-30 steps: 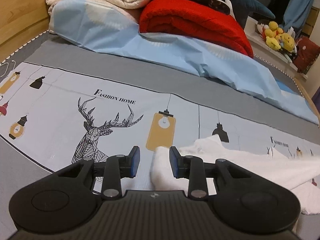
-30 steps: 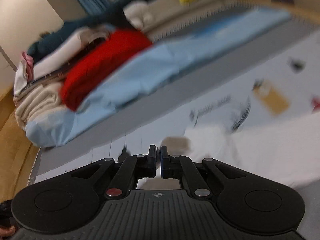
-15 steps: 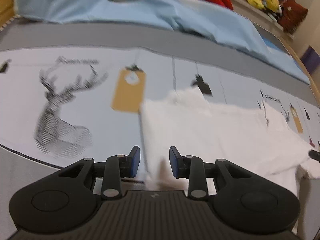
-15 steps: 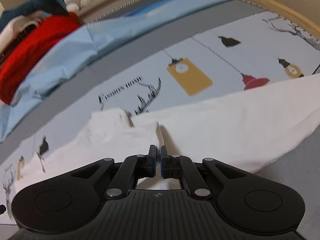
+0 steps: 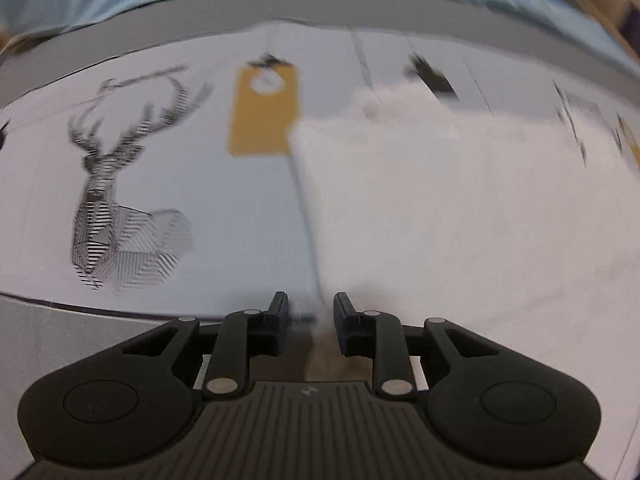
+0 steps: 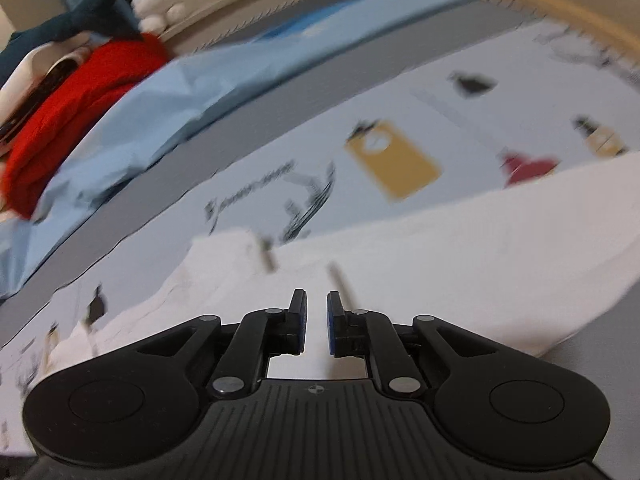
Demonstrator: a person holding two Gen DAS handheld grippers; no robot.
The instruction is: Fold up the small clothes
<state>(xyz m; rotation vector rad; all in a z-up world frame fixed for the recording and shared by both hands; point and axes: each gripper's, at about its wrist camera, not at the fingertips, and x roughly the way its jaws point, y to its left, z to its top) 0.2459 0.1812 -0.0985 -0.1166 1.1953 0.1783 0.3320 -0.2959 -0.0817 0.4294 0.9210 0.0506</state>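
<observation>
Left claw (image 5: 310, 312): black two-finger claw, pointed steeply down over the left edge of the white soft cloth garment (image 5: 460, 216). Jaws closing, gap between them still clear. The garment's edge runs into that gap; pads not seen pressing on it. View motion-blurred.

Right claw (image 6: 316, 316): black, blue pads, over the same white garment (image 6: 460, 248). Jaws opening, narrow gap. White cloth lies under and ahead of the tips; nothing is pinched between the pads.

Garment: spread flat on the bed, on the pale printed bed sheet (image 5: 208, 208), which carries a black line-drawn deer head (image 5: 120, 208) and a mustard-yellow lantern print (image 5: 264, 112). In the left wrist view the garment fills the right half, its straight left edge just beside the lantern print. In the right wrist view it stretches across the lower frame to the right edge.

Beyond the sheet's grey band: a crumpled light blue cover (image 6: 192, 96), a folded red knit blanket (image 6: 76, 104) on it, and a dark teal plush shark (image 6: 92, 16) behind.
</observation>
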